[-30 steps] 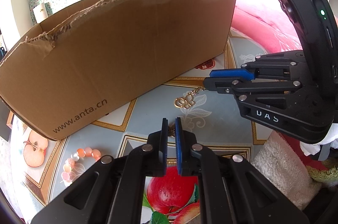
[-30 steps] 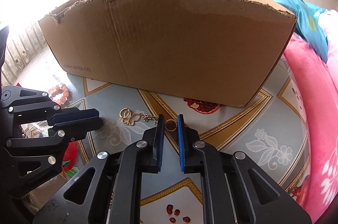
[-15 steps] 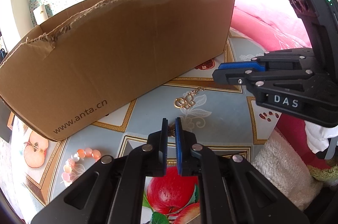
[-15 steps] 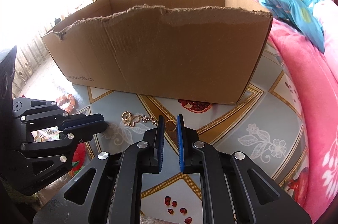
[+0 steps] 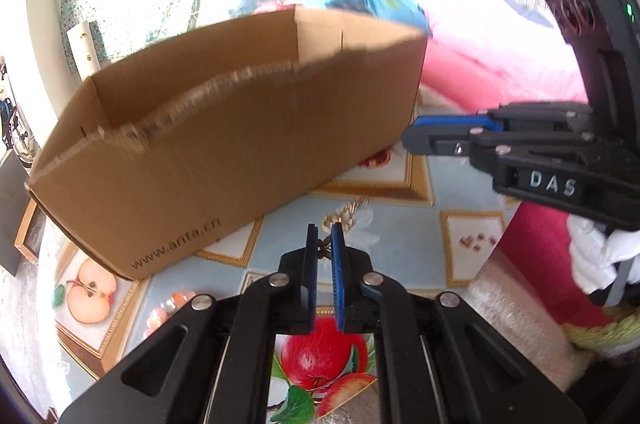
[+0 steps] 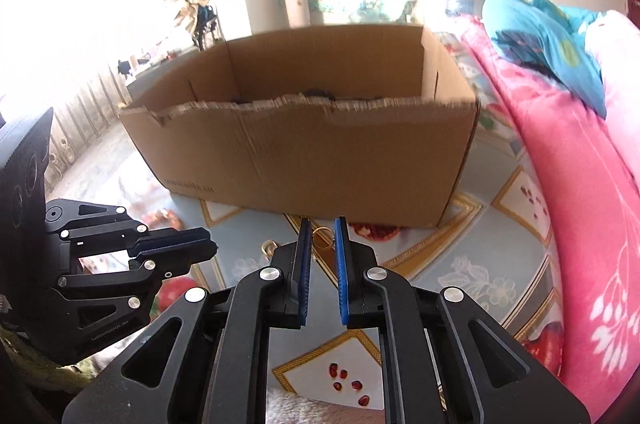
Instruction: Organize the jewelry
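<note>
A thin gold chain point(image 5: 352, 211) with a ring point(image 6: 322, 238) at one end hangs just above the patterned tablecloth point(image 5: 400, 244), stretched between both grippers. My left gripper point(image 5: 324, 233) is shut on one end, a dark gold bit showing between its blue pads. My right gripper point(image 6: 322, 224) is shut on the ring end; its tip shows in the left wrist view point(image 5: 412, 134). The open cardboard box point(image 6: 320, 152) stands just behind, and is also in the left wrist view point(image 5: 240, 144). A pink bead bracelet point(image 5: 168, 304) lies left of my left gripper.
A pink blanket point(image 6: 580, 184) rises along the right side. A white fluffy cloth point(image 5: 520, 304) lies at the near right. A white-gloved hand point(image 5: 592, 264) holds the right gripper. Something dark point(image 6: 316, 92) lies inside the box.
Both grippers have risen together, still shut on the chain's ends. The box's torn rim has dropped in both views and its inside now shows. The chain's charm has lifted off the cloth.
</note>
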Demonstrator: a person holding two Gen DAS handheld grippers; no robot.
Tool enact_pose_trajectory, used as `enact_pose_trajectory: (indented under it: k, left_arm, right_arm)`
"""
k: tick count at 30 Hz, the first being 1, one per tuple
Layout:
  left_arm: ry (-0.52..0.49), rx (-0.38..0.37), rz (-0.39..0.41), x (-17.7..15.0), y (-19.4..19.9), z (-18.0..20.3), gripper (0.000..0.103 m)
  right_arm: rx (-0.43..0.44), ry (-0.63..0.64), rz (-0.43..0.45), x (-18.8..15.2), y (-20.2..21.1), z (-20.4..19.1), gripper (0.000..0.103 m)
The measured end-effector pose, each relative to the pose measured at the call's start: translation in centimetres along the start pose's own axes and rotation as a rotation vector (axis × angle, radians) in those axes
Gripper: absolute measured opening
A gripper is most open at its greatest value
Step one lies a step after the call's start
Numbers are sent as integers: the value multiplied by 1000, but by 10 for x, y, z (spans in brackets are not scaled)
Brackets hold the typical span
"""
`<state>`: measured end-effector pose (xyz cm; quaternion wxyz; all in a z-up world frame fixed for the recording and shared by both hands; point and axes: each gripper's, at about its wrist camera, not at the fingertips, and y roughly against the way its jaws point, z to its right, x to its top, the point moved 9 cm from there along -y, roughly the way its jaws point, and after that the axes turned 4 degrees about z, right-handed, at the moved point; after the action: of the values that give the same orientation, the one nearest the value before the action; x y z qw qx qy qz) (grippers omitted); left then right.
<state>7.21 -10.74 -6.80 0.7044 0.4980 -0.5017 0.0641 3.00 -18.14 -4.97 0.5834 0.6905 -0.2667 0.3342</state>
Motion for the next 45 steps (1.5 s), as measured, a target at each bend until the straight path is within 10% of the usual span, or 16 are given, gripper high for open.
enact_pose_trajectory:
  k: [11,28,45]
  left_arm:
    - [54,-33,214,100,40,-38,6]
    - [97,23,16,112,-59,-81,6]
    - [135,46,85,120,-37,-87,21]
  right_arm:
    - [100,16,191,90,23,-13,10]
    - [53,11,-33,105,-77,15,11]
    - [41,-55,75,119,-39,36,17]
